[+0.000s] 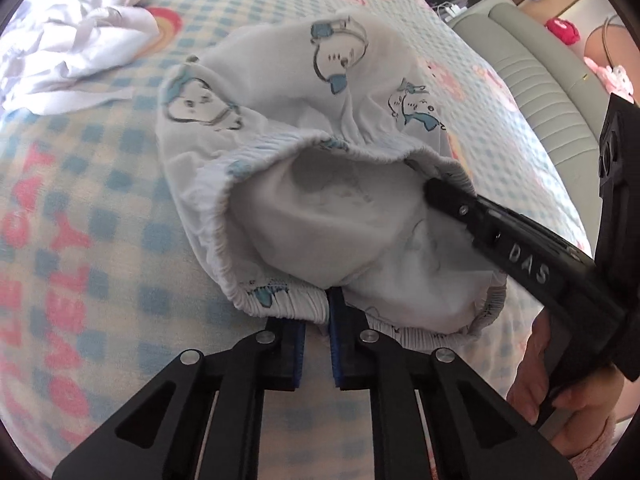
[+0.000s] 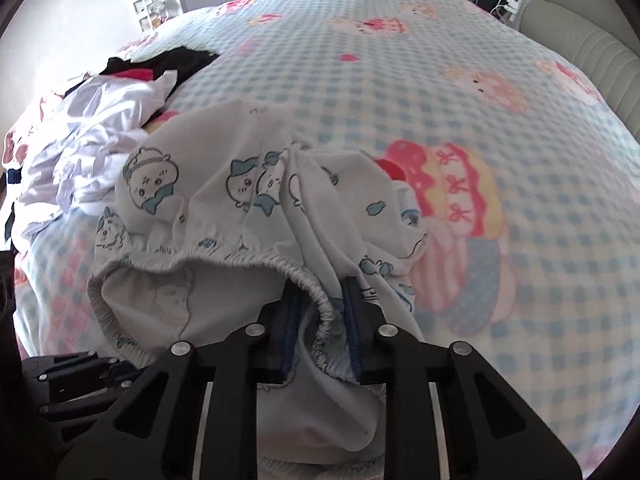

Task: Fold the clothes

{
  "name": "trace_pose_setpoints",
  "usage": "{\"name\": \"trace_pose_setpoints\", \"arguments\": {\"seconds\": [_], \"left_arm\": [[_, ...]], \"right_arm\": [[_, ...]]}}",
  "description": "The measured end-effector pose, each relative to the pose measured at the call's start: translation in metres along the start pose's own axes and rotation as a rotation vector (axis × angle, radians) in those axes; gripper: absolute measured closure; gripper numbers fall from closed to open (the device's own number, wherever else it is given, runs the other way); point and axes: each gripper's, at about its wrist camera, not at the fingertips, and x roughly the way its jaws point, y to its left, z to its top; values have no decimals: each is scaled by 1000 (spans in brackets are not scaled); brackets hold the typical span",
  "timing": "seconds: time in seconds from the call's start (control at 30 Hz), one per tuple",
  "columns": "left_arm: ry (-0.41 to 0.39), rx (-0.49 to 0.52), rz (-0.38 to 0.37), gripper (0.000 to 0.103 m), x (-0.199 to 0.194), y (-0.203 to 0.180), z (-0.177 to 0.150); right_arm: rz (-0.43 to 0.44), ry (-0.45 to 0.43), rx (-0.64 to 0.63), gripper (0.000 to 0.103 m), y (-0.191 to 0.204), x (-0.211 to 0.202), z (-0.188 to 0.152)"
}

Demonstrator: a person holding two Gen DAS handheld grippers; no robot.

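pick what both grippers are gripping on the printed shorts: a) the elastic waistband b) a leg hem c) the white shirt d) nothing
a: the left gripper and the right gripper each pinch the gathered elastic waistband of the printed shorts, holding the waist opening apart over the checked blanket.

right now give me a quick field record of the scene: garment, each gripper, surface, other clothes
garment: white printed shorts, elastic waistband open toward the cameras
left gripper: shut on the waistband's near edge
right gripper: shut on the waistband at its other side
surface: checked blanket on a bed
other clothes: white pile and a black item, beyond the shorts to the left, unfolded
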Motion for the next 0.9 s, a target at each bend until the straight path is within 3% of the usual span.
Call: {"name": "trace_pose_setpoints", "arguments": {"seconds": [0.13, 0.2, 0.27, 0.37, 0.43, 0.6, 0.7, 0.8, 0.9], "left_arm": [[-77, 38, 91, 94, -22, -2, 9], [-118, 104, 240, 94, -34, -8, 14], [-171, 165, 330, 94, -52, -6, 15], [-218, 178, 370, 94, -77, 5, 19], [-246, 184, 371, 94, -96, 19, 17], [-330, 218, 387, 94, -125, 4, 16], [-367, 266, 339, 94, -138, -10, 16], [-297, 230, 281, 93, -126, -8, 14], [-225, 192, 231, 94, -110, 0, 9]], "right_arm": [[-65, -53, 40, 88, -11, -12, 4], [-45, -64, 135, 89, -27, -26, 0], [-14, -70, 247, 89, -44, -39, -4], [-21, -61, 295, 89, -52, -47, -19], [-24, -59, 300, 88, -51, -49, -29], [0, -87, 305, 88, -42, -65, -39], [22, -112, 308, 88, -36, -77, -40], [46, -115, 310, 86, -31, -84, -43], [62, -21, 282, 82, -24, -62, -50]]}}
